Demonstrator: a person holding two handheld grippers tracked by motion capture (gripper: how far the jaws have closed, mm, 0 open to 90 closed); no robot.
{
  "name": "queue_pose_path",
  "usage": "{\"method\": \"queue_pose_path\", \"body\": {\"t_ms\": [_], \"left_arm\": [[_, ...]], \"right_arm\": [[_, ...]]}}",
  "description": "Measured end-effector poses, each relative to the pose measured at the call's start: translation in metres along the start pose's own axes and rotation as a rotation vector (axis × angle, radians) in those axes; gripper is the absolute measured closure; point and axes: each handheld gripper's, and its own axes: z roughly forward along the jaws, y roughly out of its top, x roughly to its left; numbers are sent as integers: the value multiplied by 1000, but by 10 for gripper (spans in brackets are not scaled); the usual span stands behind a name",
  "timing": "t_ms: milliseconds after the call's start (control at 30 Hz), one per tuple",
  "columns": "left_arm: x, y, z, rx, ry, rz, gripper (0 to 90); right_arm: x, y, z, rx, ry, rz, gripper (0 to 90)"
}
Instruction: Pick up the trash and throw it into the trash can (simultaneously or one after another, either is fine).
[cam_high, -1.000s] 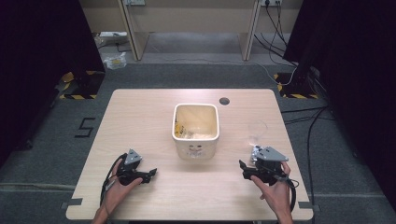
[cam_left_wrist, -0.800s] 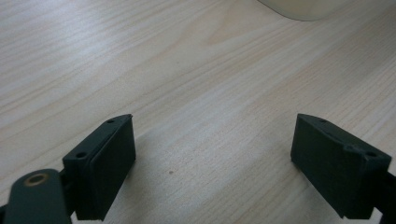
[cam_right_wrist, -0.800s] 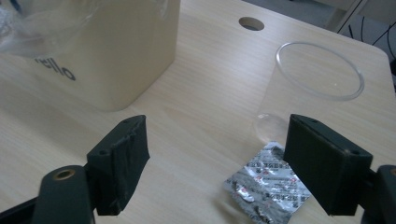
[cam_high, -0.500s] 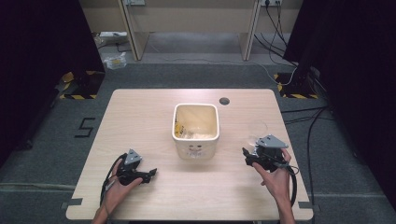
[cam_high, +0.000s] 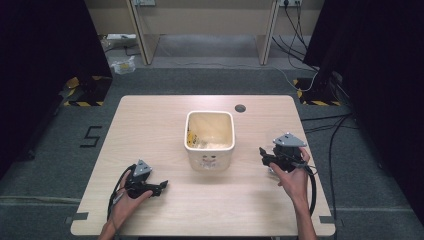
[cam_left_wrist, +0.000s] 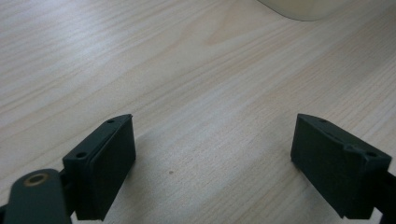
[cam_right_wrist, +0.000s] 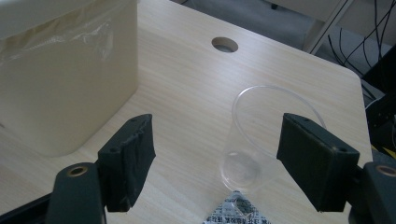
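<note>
High view: a cream square plastic bin (cam_high: 210, 137) lined with a clear bag is seen at the middle of the light wooden table (cam_high: 150, 125), with small scraps lying inside it. The left gripper (cam_high: 161, 187) is held low over the near left part of the table, well apart from the bin. The right gripper (cam_high: 262, 153) is held to the right of the bin, its tips turned toward it. A round cable hole (cam_high: 240, 108) is noted in the far part of the tabletop.

Left gripper view: the jaws are seen spread wide over bare wood, with nothing between them. A corner of the bin (cam_left_wrist: 308, 8) appears at the top edge.

Right gripper view: the jaws stand wide, having just been closing a little; nothing is clamped. A clear plastic cup (cam_right_wrist: 261, 135) stands on the table beyond them, just inside the right-hand jaw in the picture; contact cannot be determined. A printed foil wrapper (cam_right_wrist: 236, 212) lies in front of the cup. The bin wall (cam_right_wrist: 65, 79) is seen at left.
</note>
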Motion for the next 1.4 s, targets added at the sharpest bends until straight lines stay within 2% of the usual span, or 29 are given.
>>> {"method": "queue_pose_path", "body": {"t_ms": [267,500,600,800,1100,1300,1400], "left_arm": [[0,0,0,-1,1,0,130],[0,0,0,-1,1,1,130],[0,0,0,-1,1,1,130],[0,0,0,-1,2,0,130],[0,0,0,-1,2,1,130],[0,0,0,-1,2,1,130],[0,0,0,-1,2,0,130]], "right_arm": [[-6,2,9,4,11,13,284],[-10,5,16,-2,23,6,313],[-13,6,20,5,8,1,323],[-16,11,29,-4,12,-14,370],[-21,9,38,1,3,-8,430],[-18,8,47,21,-4,-33,450],[-18,5,51,41,-13,-39,491]]}}
